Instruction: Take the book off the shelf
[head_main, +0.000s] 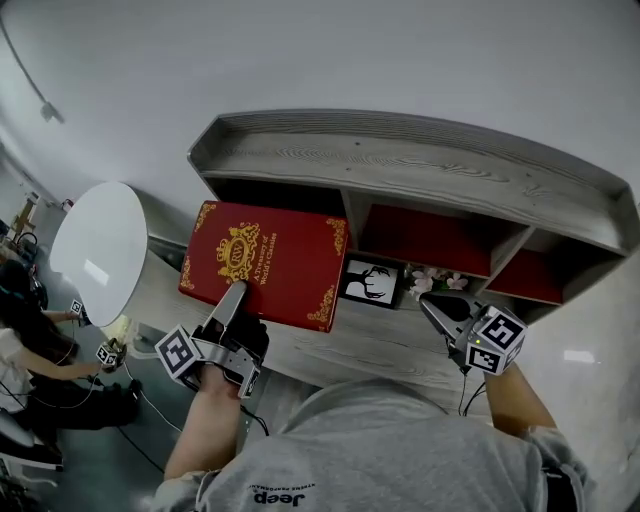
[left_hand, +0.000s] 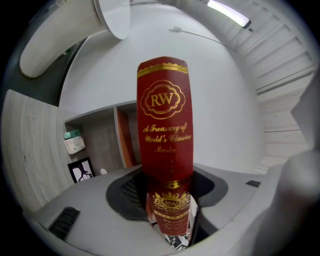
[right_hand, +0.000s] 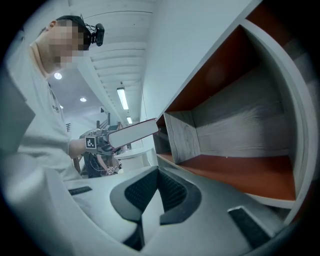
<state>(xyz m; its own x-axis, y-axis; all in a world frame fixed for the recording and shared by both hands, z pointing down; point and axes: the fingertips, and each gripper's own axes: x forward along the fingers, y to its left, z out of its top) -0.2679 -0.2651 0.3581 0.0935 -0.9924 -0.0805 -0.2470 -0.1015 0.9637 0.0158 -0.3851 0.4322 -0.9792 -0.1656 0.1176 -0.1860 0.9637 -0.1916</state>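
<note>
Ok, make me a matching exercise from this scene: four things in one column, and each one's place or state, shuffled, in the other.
Things:
1. red book
2. right gripper
3. deer picture
4. round white table

Place or state:
A. stands on the shelf, beside the flowers
B. clamped by its lower edge in the left gripper
C. off to the left of the shelf
D. shut, with nothing between its jaws

Pairs: 1-B, 2-D, 3-A, 4-C
</note>
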